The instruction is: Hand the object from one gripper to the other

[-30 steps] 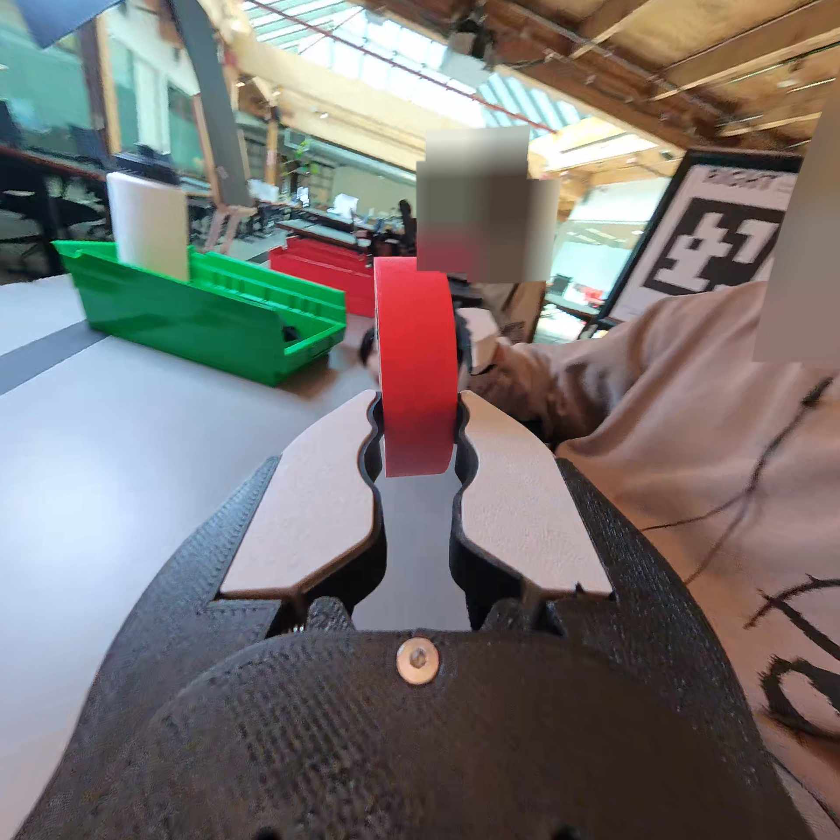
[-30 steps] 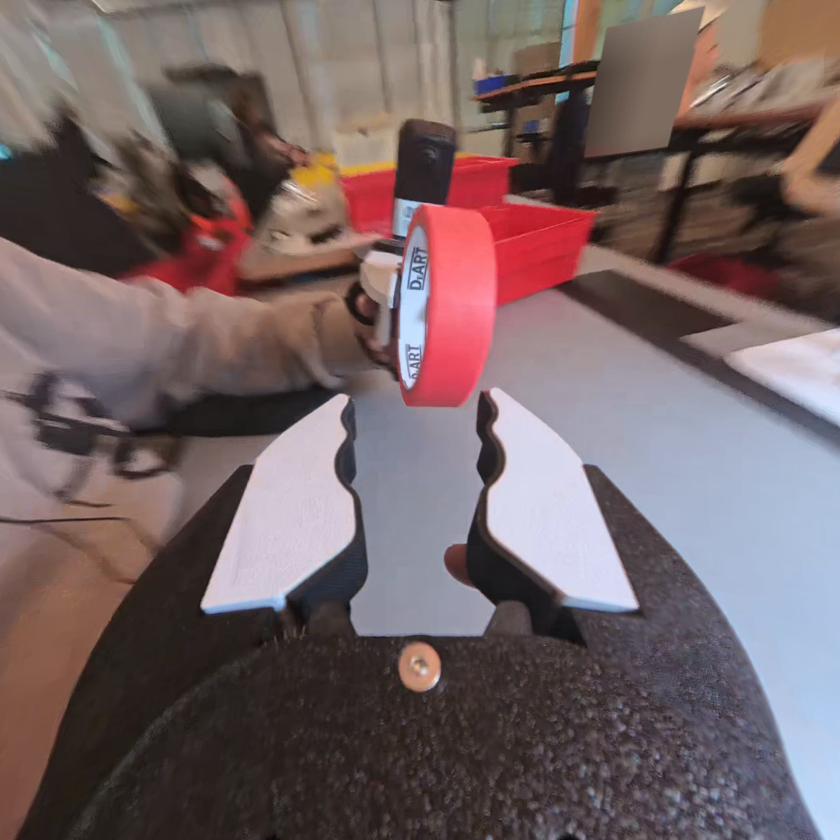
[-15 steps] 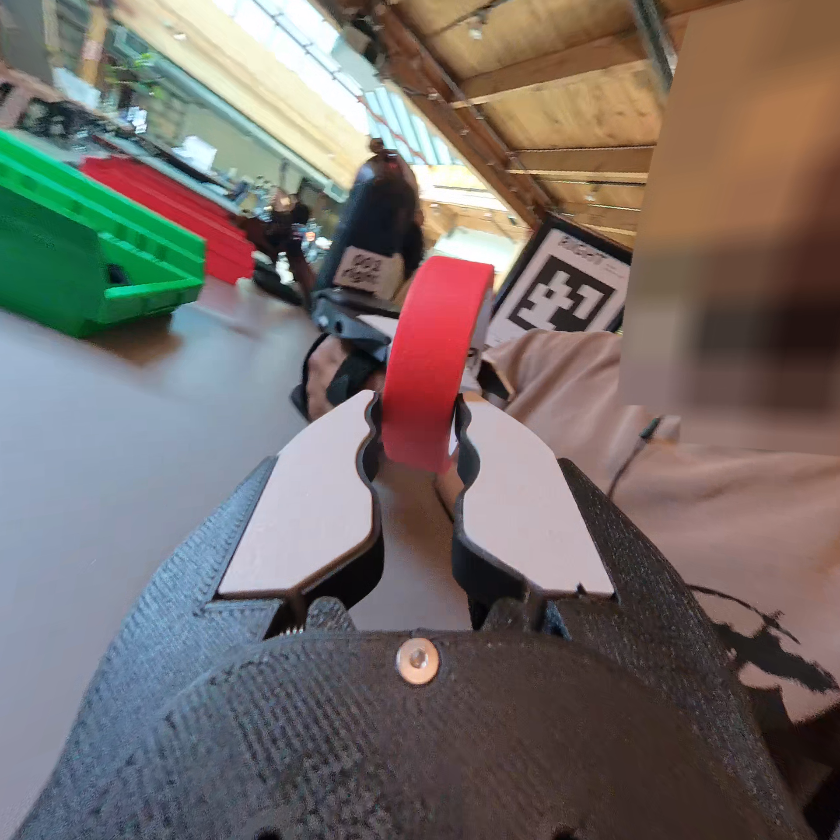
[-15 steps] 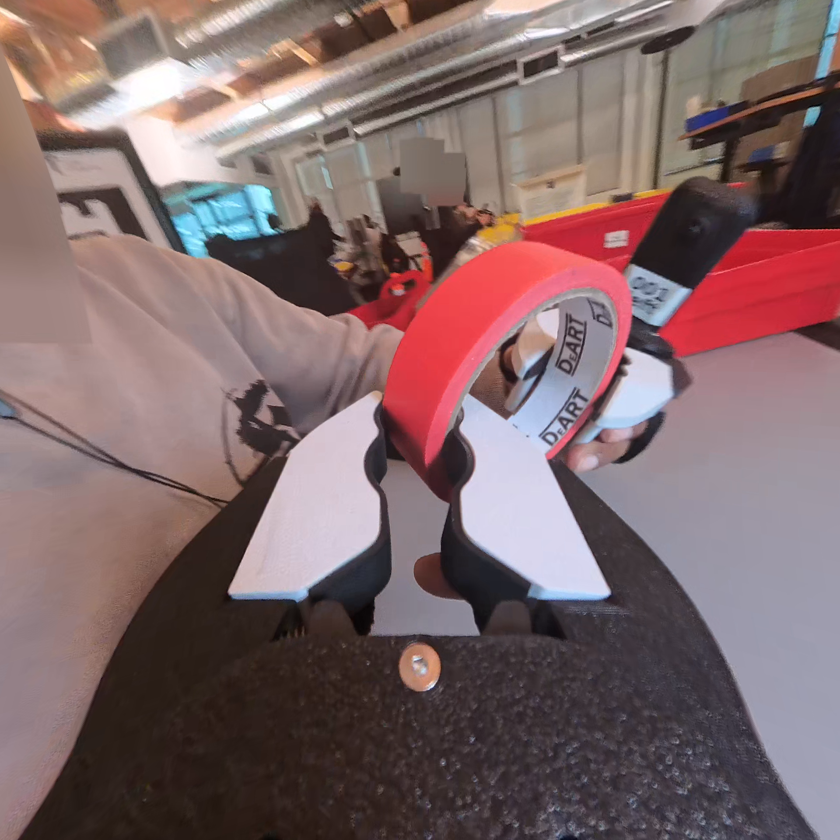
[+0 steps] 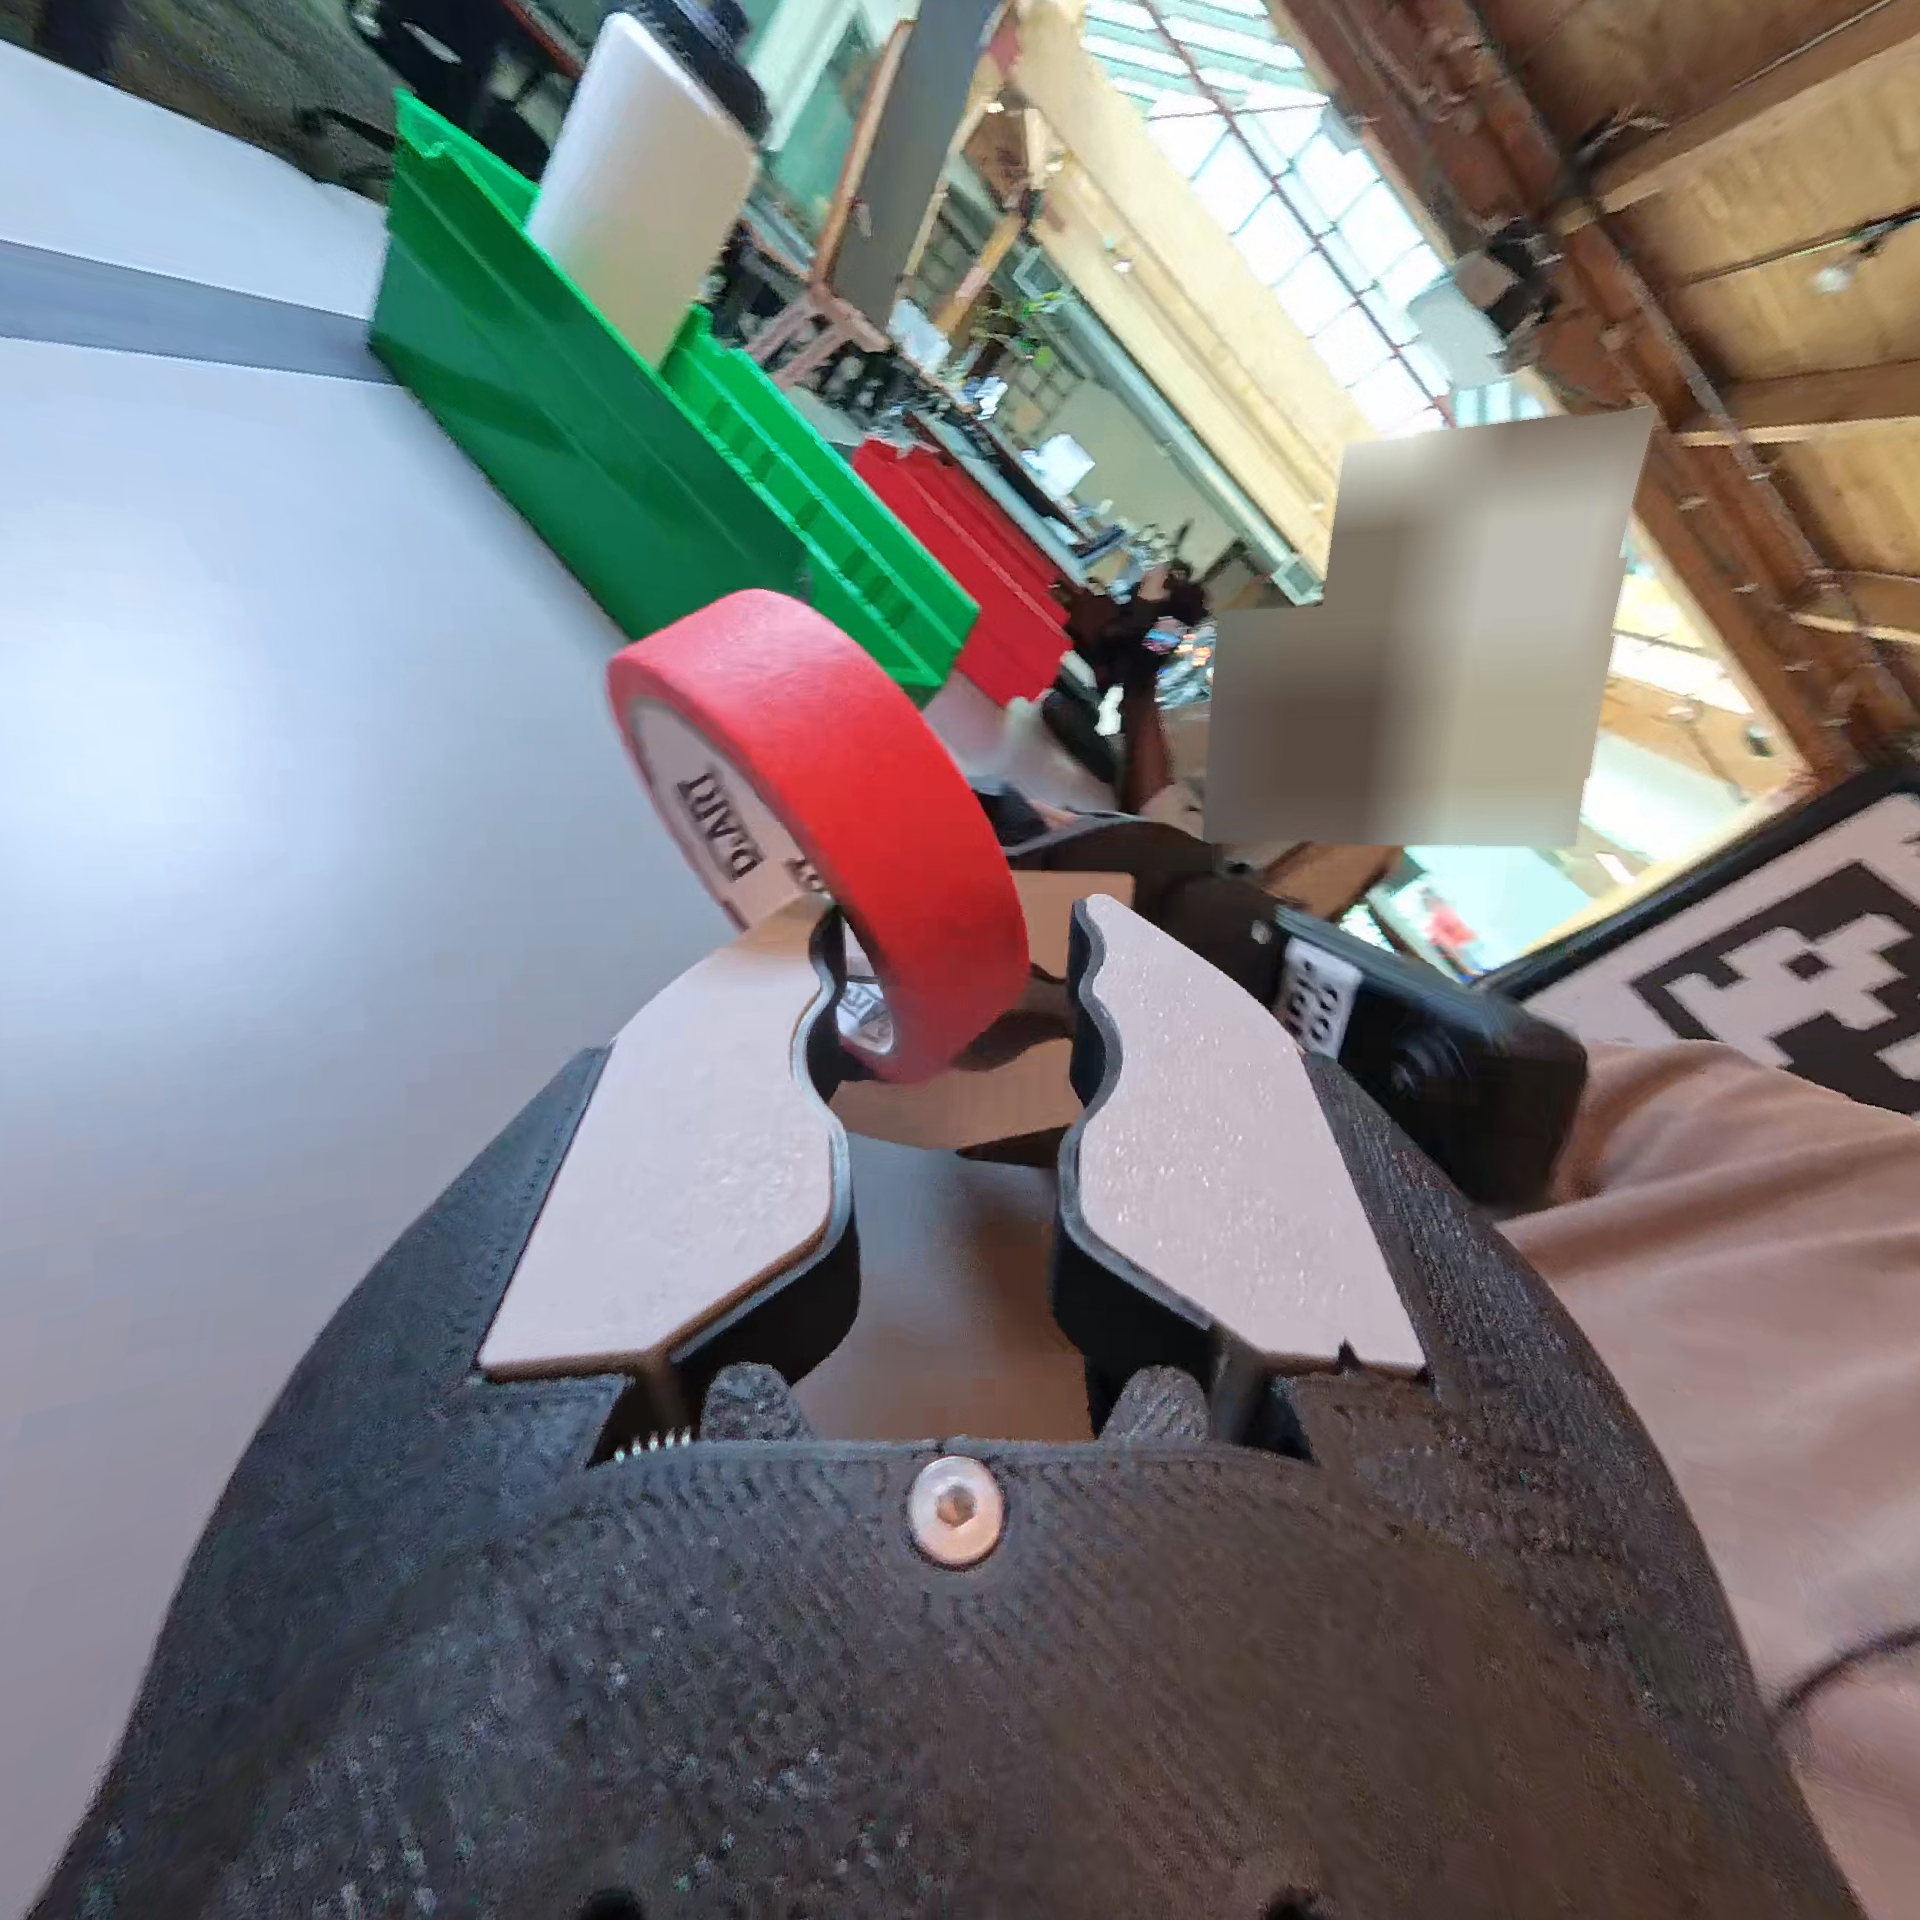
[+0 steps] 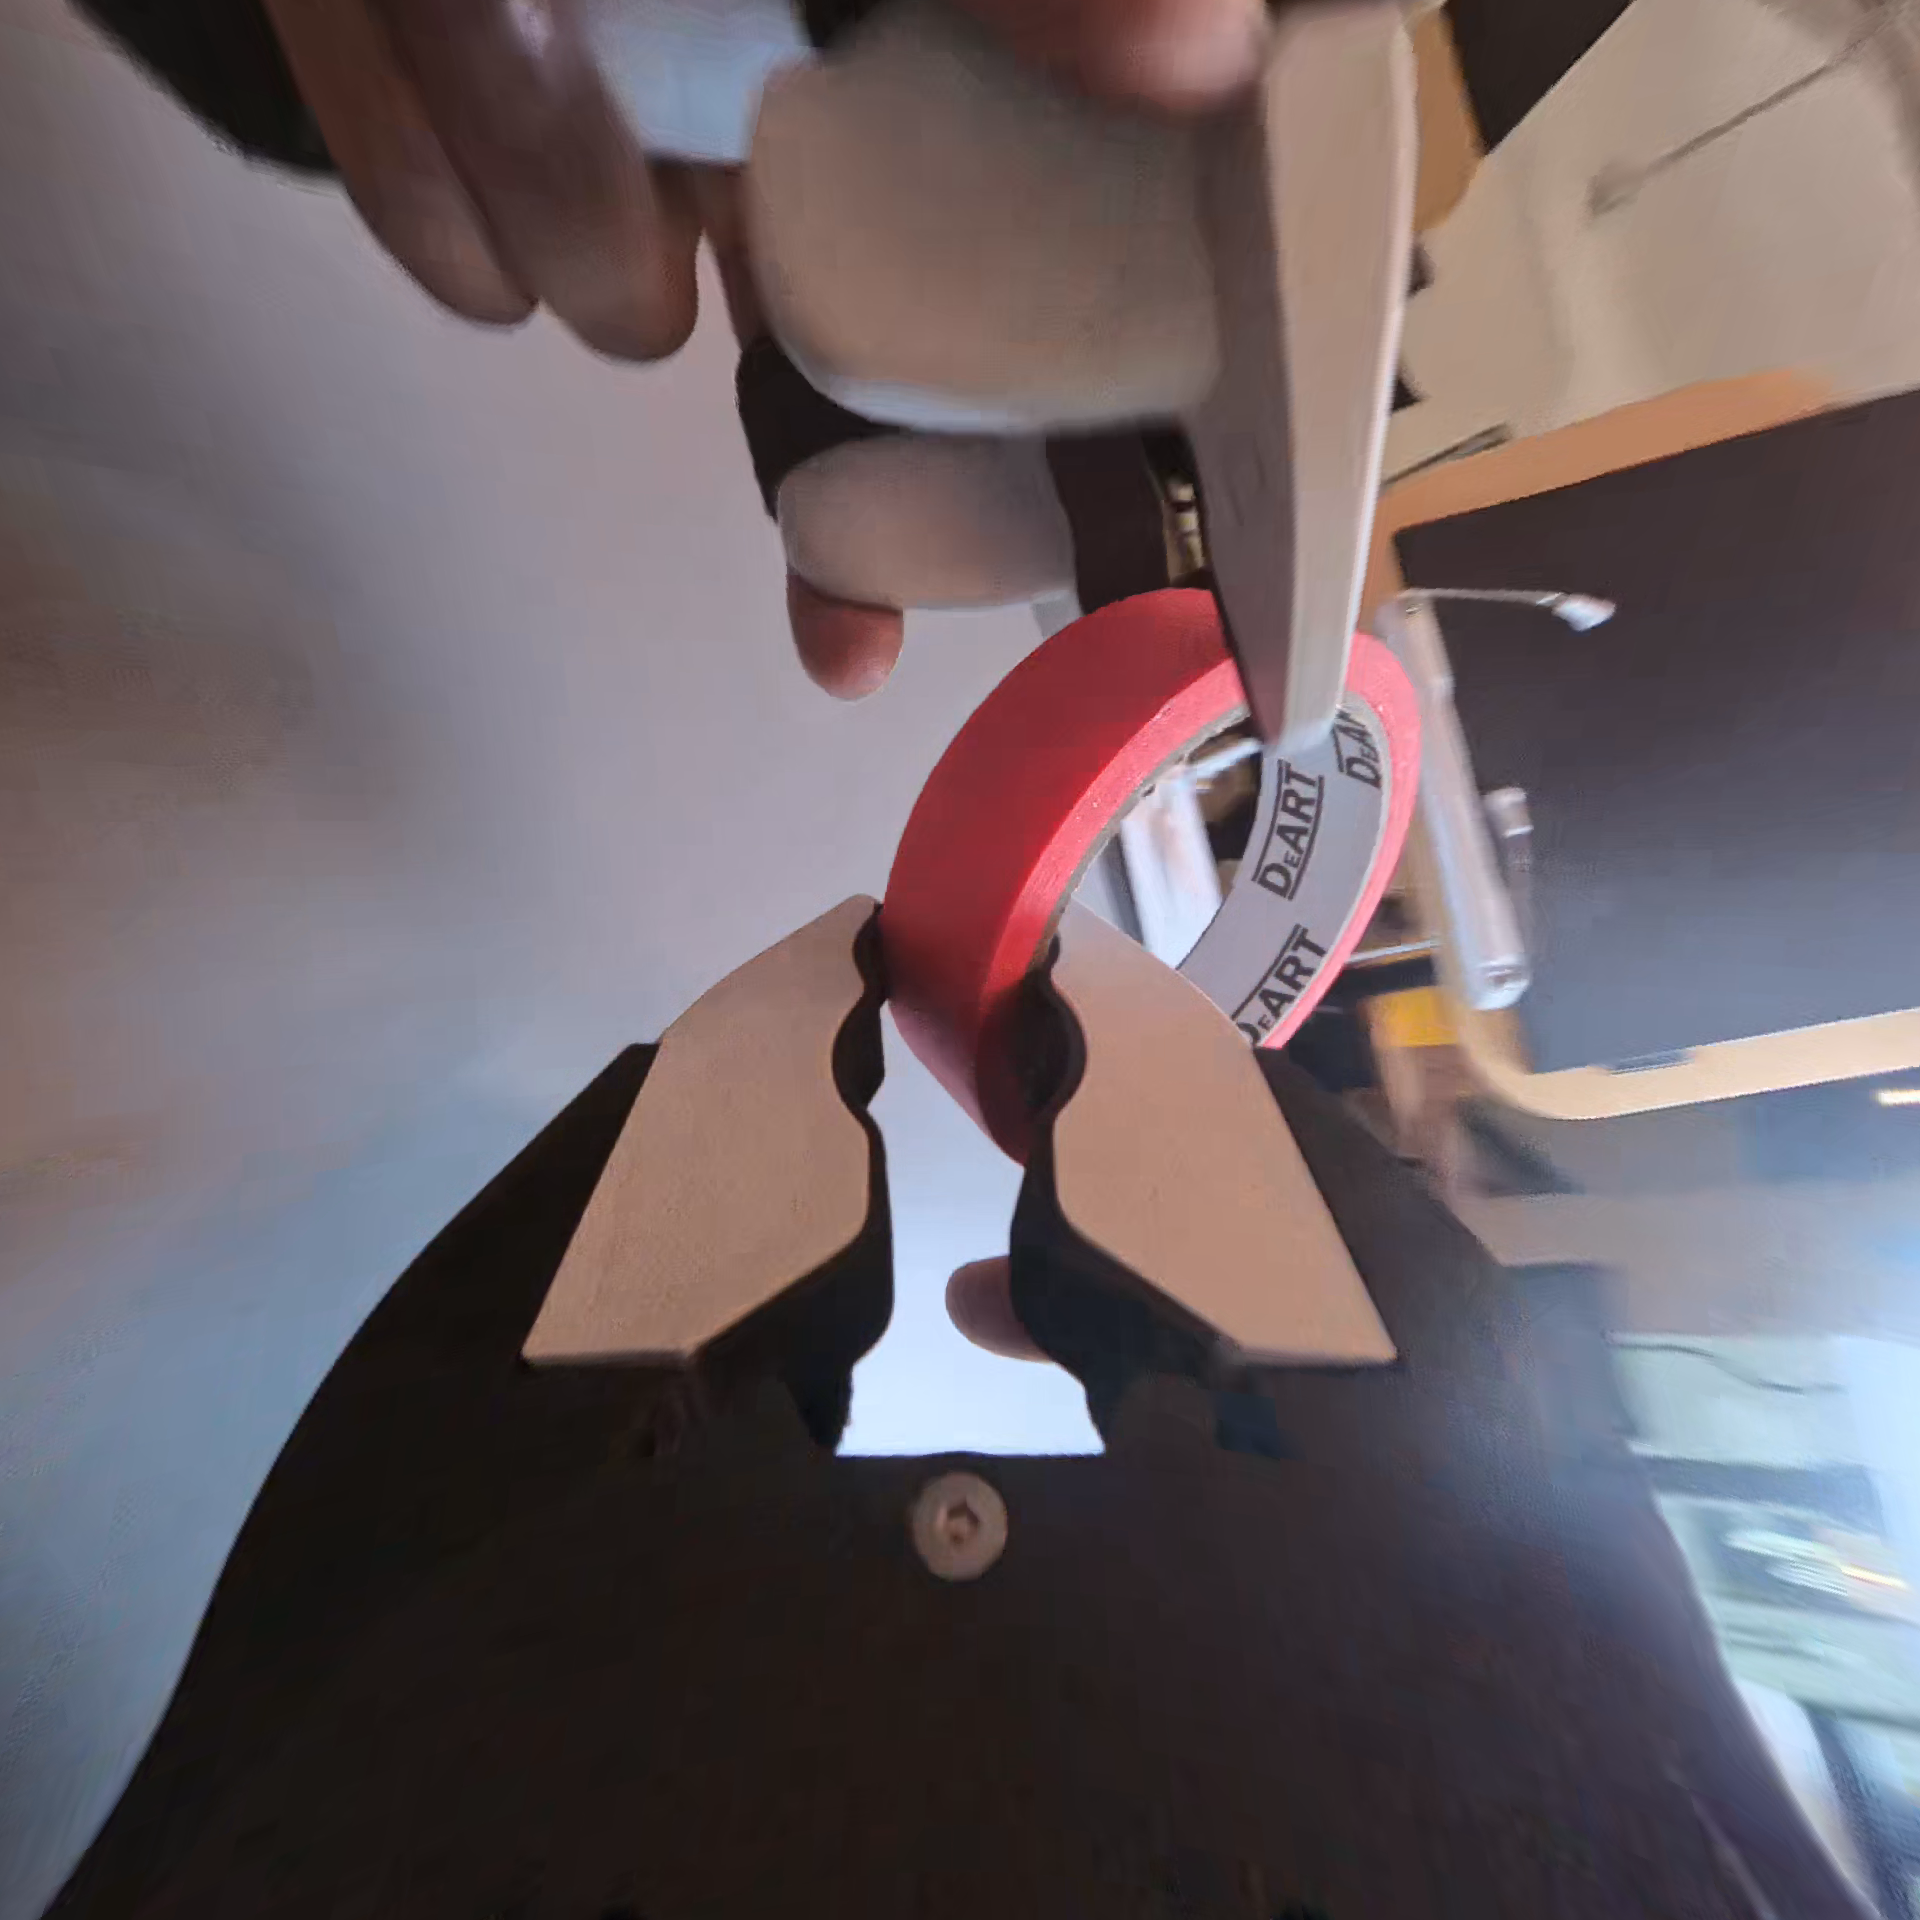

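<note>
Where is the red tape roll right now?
The red tape roll is pinched between the right gripper's fingers, up off the grey table; the left gripper is open.

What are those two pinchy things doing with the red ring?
A person is passing a roll of red tape from one hand-held gripper to the other. The right gripper is pinched shut on the roll's band. The left gripper is open: its fingers stand apart, and one finger pokes in beside the roll without squeezing it. So the right one carries the tape above the grey table. A green bin sits farther back.
</note>
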Motion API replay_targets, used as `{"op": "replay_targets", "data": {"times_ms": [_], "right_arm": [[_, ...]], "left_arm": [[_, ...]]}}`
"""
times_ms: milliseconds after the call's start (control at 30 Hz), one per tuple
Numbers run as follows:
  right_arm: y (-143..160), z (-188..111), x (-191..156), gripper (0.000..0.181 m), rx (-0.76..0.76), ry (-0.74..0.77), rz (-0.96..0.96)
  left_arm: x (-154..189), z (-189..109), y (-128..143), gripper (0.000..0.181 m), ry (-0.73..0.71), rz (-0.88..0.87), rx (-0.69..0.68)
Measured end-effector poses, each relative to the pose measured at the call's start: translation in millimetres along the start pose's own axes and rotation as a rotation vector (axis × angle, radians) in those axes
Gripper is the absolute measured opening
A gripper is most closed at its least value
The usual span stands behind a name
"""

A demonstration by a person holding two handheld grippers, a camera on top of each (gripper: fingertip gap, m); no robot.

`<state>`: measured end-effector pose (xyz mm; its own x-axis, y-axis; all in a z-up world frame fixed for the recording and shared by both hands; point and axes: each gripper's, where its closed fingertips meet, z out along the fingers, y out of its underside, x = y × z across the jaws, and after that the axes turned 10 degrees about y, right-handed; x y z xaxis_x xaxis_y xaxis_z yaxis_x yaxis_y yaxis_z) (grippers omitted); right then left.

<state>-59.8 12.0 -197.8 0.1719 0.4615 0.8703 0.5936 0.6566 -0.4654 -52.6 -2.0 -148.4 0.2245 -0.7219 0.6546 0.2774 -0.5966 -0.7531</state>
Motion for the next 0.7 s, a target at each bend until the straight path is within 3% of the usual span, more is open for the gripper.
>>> {"op": "replay_targets", "data": {"times_ms": [33, 200, 367, 567, 633, 700], "right_arm": [[1.7, 2.3, -0.5, 0.022, -0.008, 0.046, -0.091], [-6.0, -1.7, 10.2, 0.029, 0.019, 0.102, -0.139], [-29.6, -30.2, 32.0, 0.043, 0.146, -0.001, 0.226], [-5.0, -27.2, 39.8, 0.043, 0.128, -0.331, 0.841], [3.0, -23.1, 24.6, 0.045, 0.111, -0.465, 0.963], [-7.8, -28.1, 13.2, 0.045, 0.177, -0.632, 1.090]], "left_arm": [[-6.2, -0.9, 2.9, 0.034, -0.041, 0.024, -0.020], [-0.1, -7.9, 1.6, 0.031, 0.063, 0.097, -0.085], [1.0, -23.8, -7.6, 0.029, 0.039, 0.307, -0.131], [16.6, -30.6, -10.0, 0.026, 0.115, 0.466, -0.160], [28.3, -29.6, -4.4, 0.026, 0.193, 0.482, -0.173], [45.9, -28.6, 1.3, 0.026, 0.324, 0.443, -0.165]]}}
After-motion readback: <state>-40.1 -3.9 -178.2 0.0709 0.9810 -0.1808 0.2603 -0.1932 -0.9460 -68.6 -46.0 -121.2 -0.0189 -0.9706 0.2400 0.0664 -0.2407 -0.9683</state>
